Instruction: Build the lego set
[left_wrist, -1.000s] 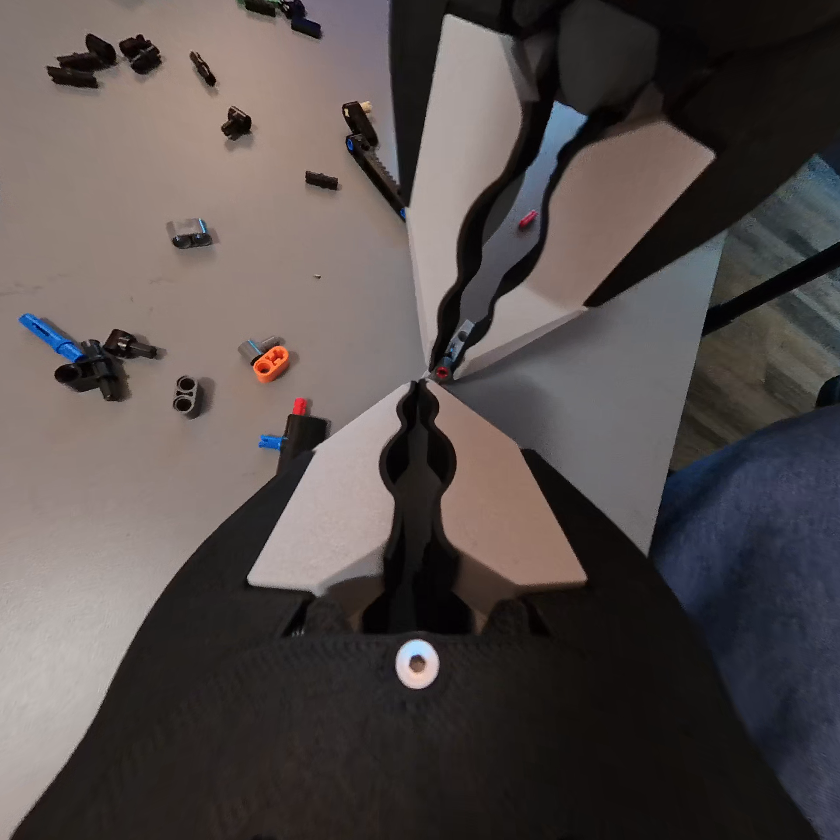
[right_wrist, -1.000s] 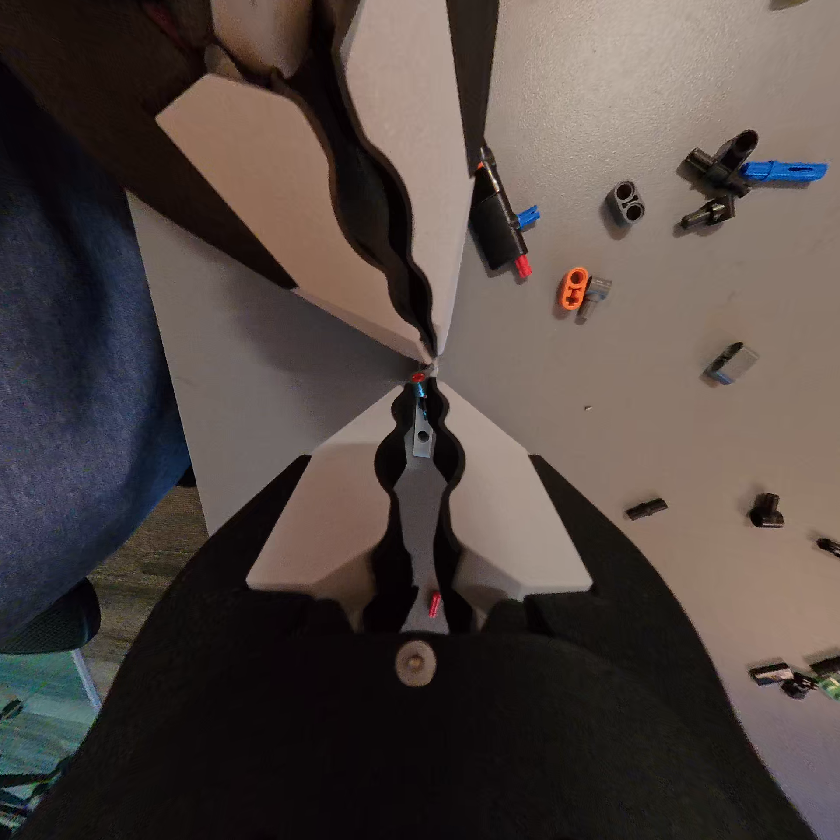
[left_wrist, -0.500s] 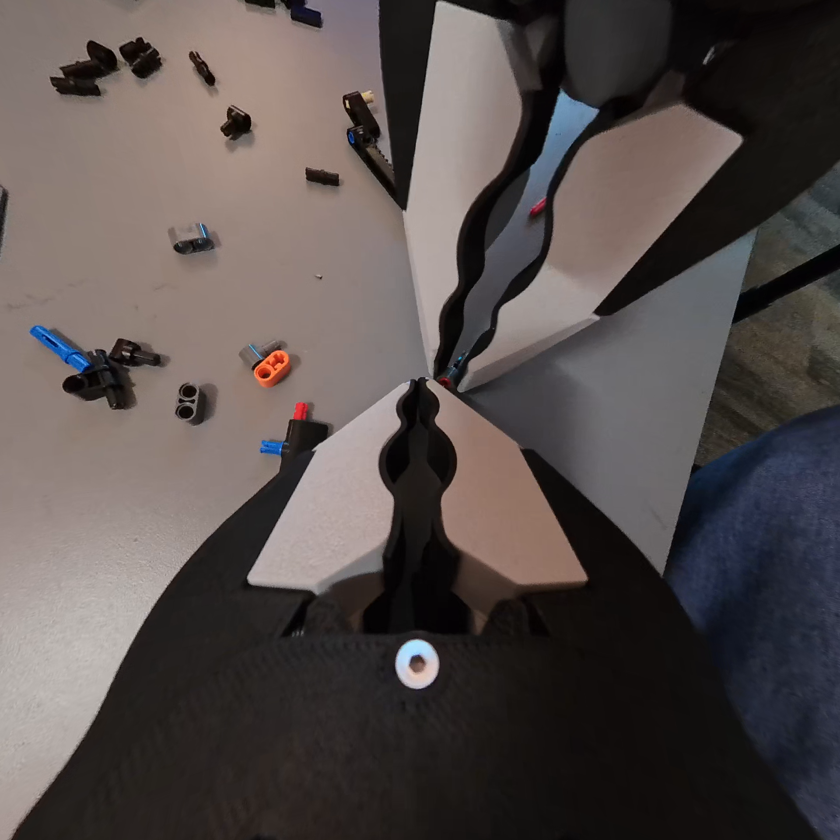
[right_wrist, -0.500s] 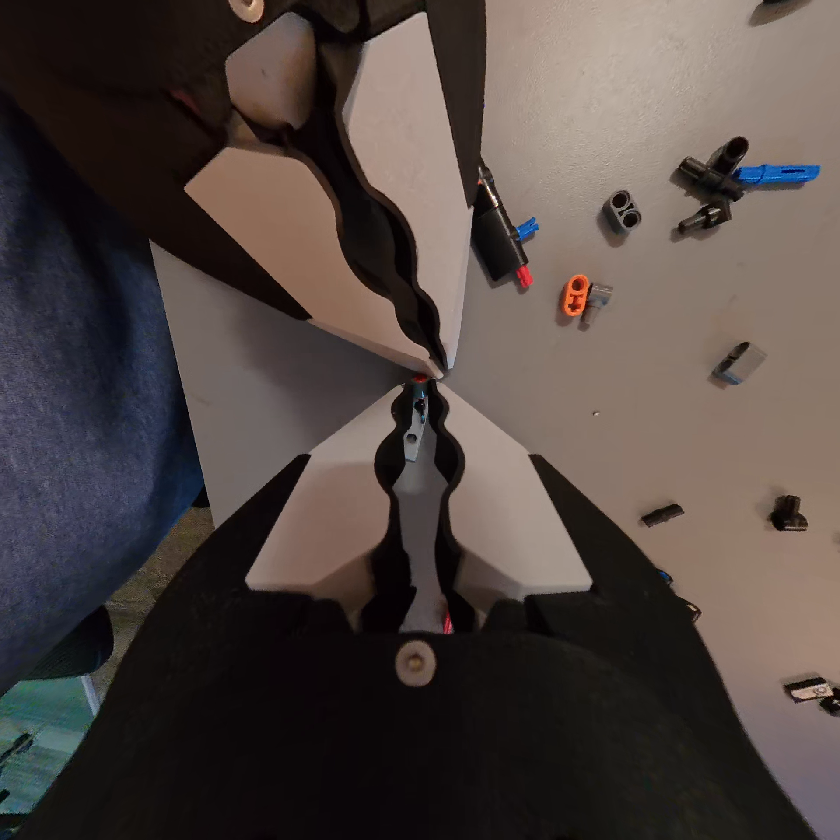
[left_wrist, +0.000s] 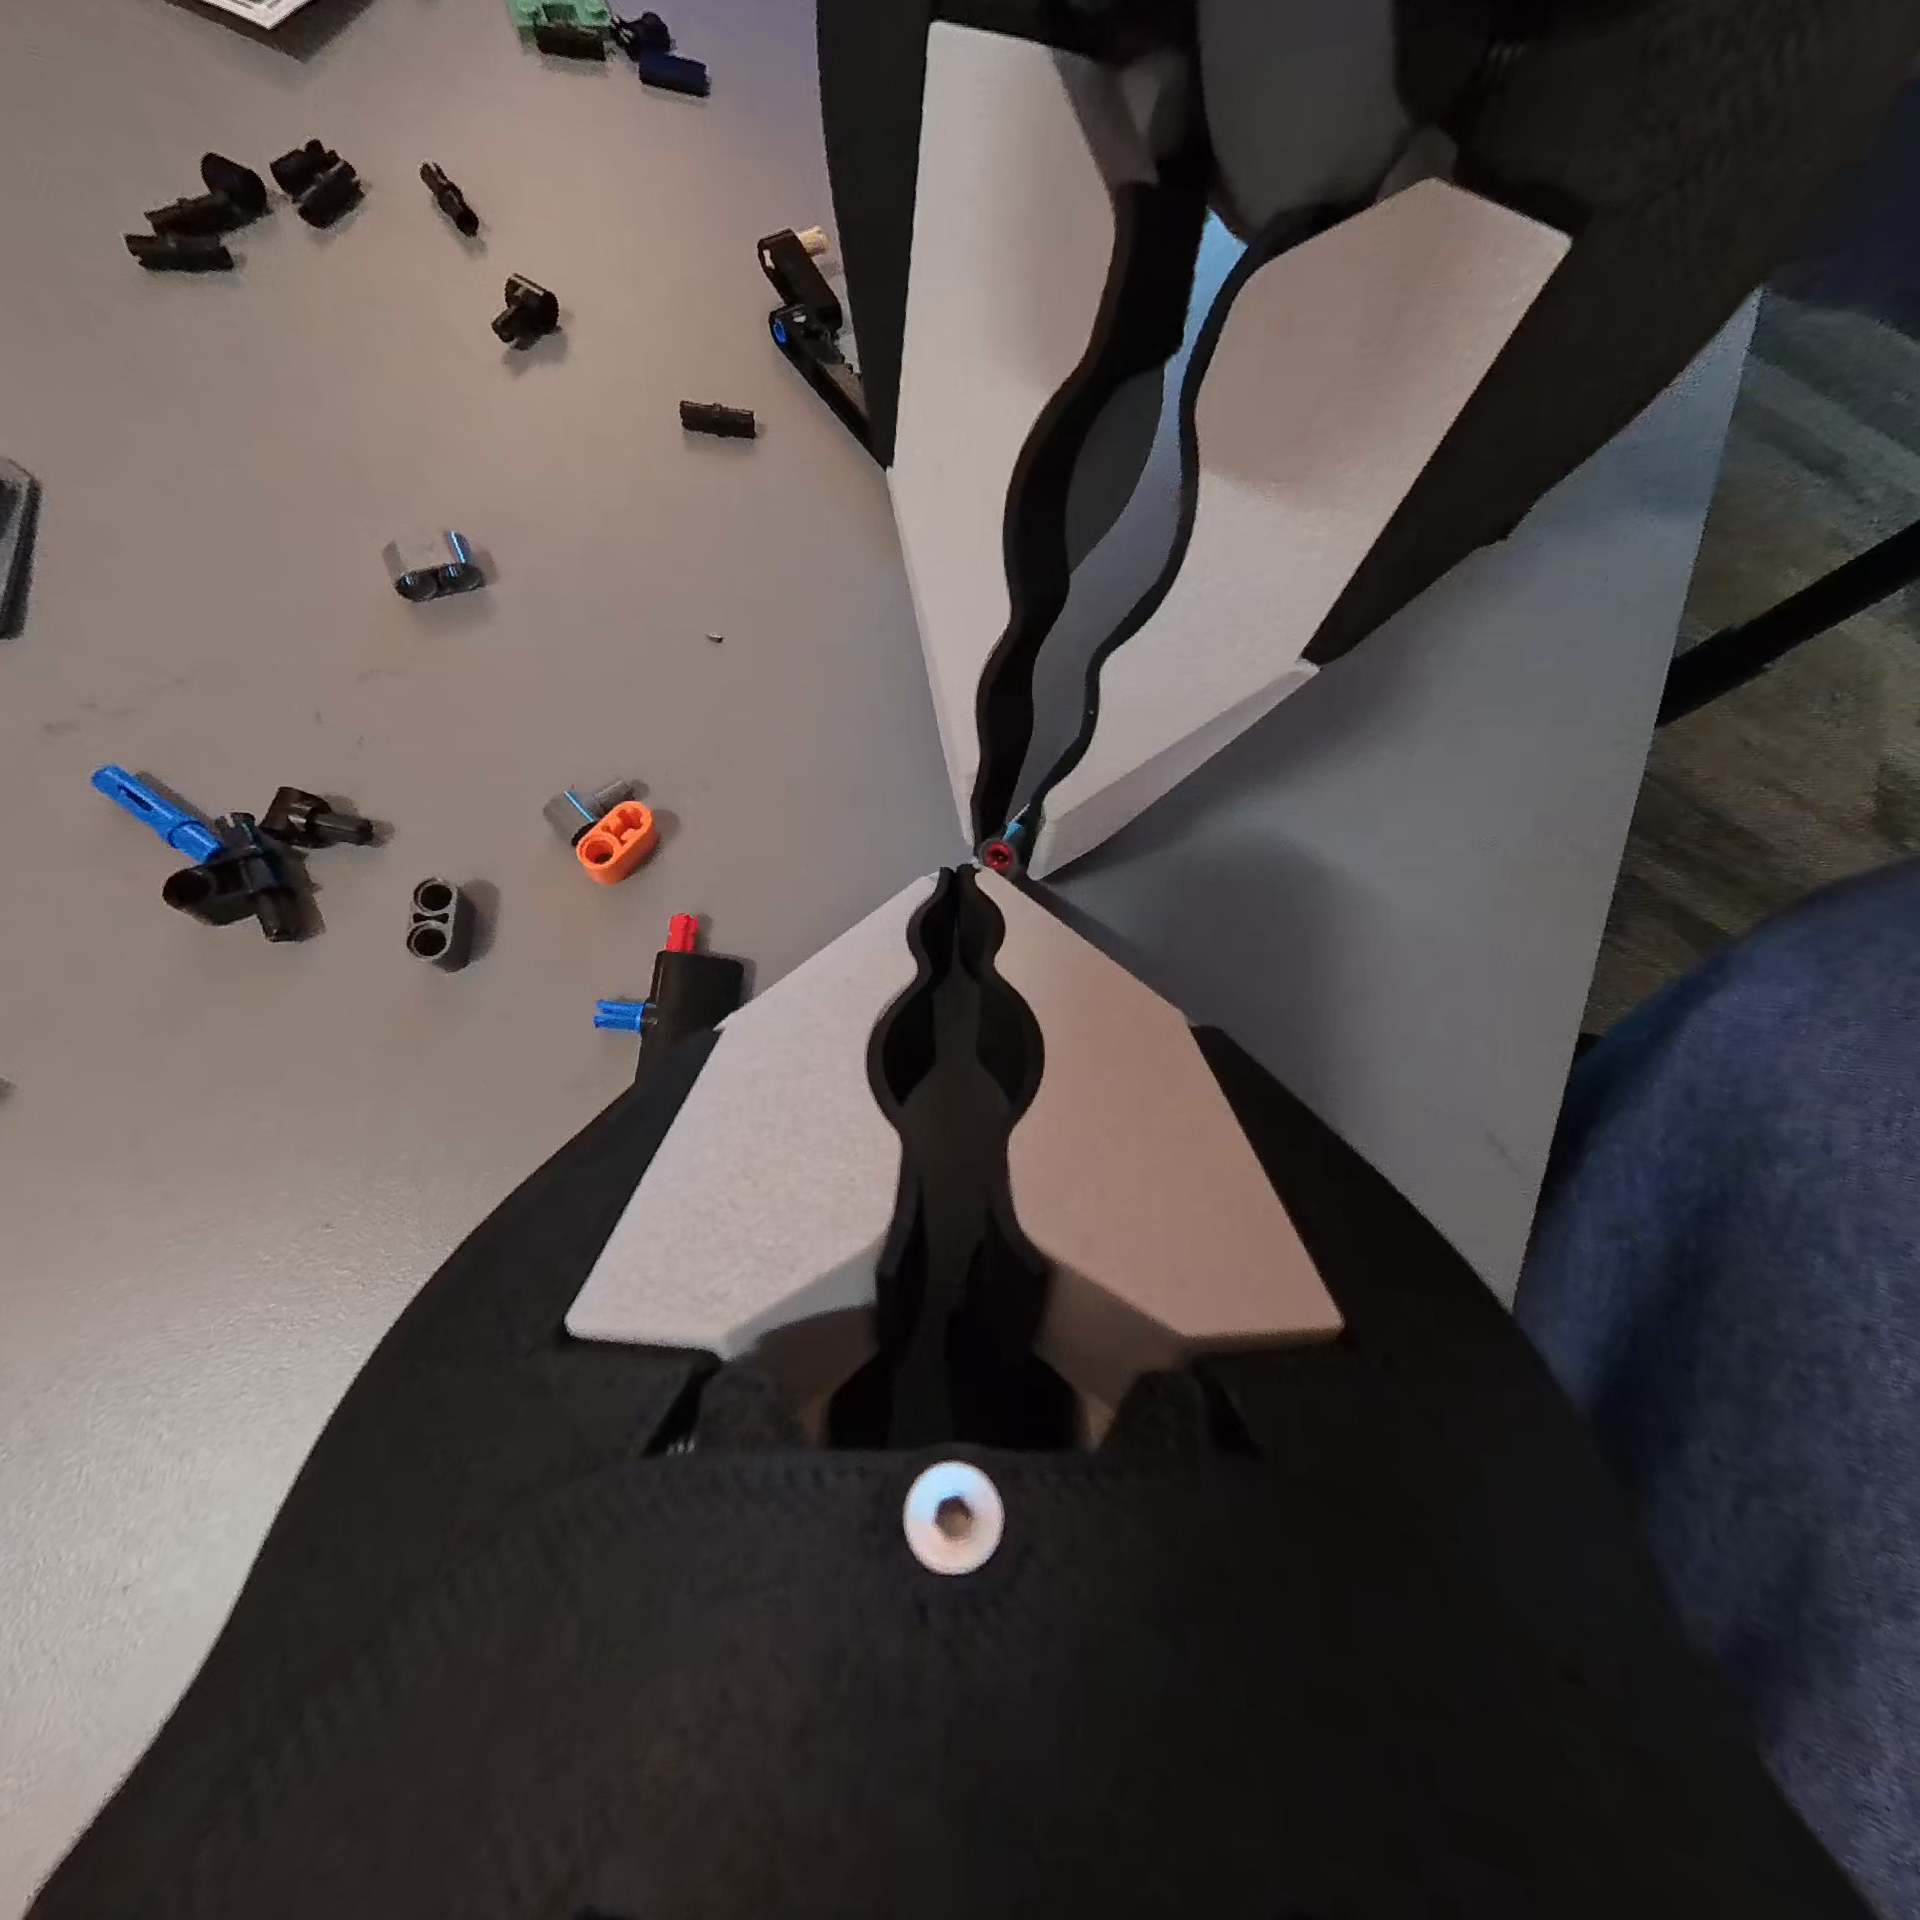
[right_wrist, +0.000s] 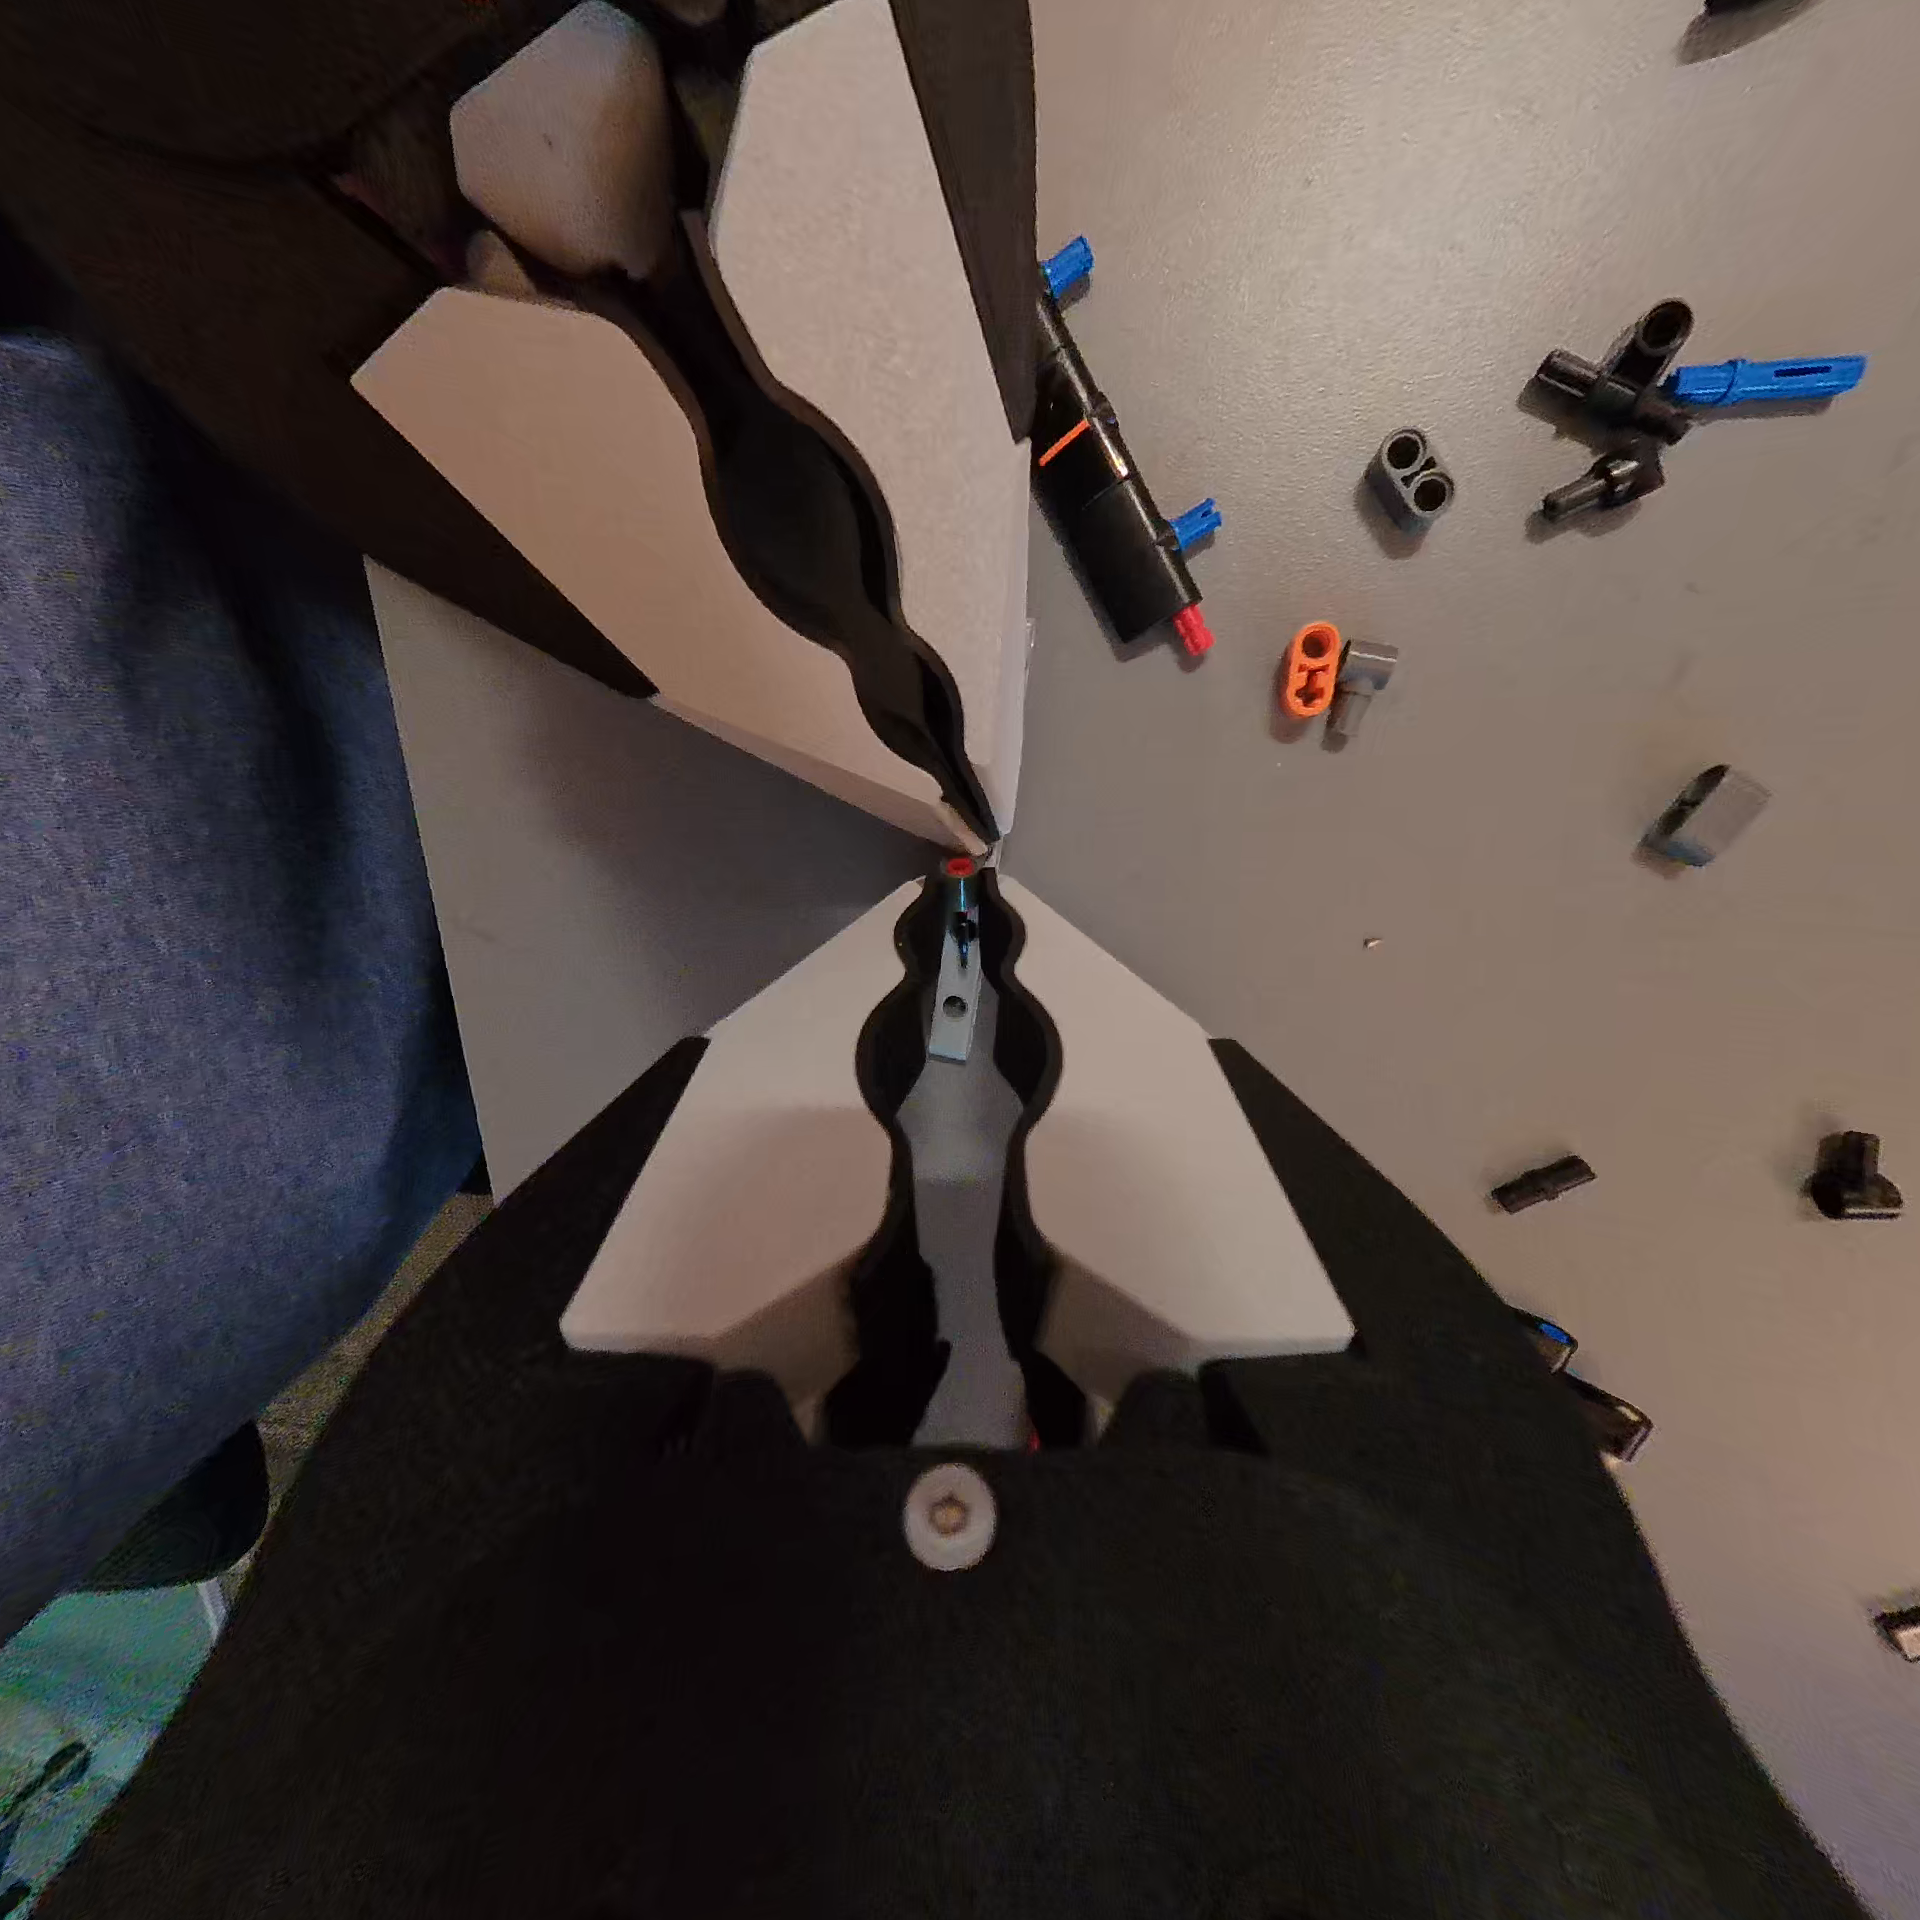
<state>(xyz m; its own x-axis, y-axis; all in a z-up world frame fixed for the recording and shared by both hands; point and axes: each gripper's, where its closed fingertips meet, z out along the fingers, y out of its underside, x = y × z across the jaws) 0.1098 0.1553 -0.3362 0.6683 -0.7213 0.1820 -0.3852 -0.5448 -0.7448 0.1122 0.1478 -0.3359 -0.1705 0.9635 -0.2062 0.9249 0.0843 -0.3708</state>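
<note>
L wrist view: left gripper (left_wrist: 961, 878) fingers pressed together at the tips, nothing visible between them. Tip to tip with it, coming in from above, the right gripper (left_wrist: 1003, 847), pinching a small grey lego piece (left_wrist: 1023, 826) w/ a red pin end (left_wrist: 1000, 855) poking out toward the L tips; red end just beside them, contact hard to call. Both sit over the near edge of the grey counter (left_wrist: 312, 1143). Loose parts spread on counter to the left: orange connector (left_wrist: 618, 847) touching a grey one, blue axle (left_wrist: 145, 805) stuck in a black joint, small grey double-hole piece (left_wrist: 436, 920), black cylinder w/ red & blue pins (left_wrist: 681, 987) just beside the L gripper body, black pins farther up. Blue fabric (left_wrist: 1766, 1247) at right, past the counter edge.

R wrist view: right gripper (right_wrist: 961, 883) fingers closed on the grey lego piece (right_wrist: 954, 997), which runs lengthwise in the gap, hole facing cam, dark pin and red pin end (right_wrist: 959, 865) at the tip. Left gripper (right_wrist: 971, 826) comes down from upper left, tips shut, meeting the red end. Orange connector (right_wrist: 1311, 670), blue axle (right_wrist: 1766, 379) and black cylinder (right_wrist: 1132, 551) lie on counter (right_wrist: 1351, 1039) at right. Blue fabric (right_wrist: 156, 831) at left.
</note>
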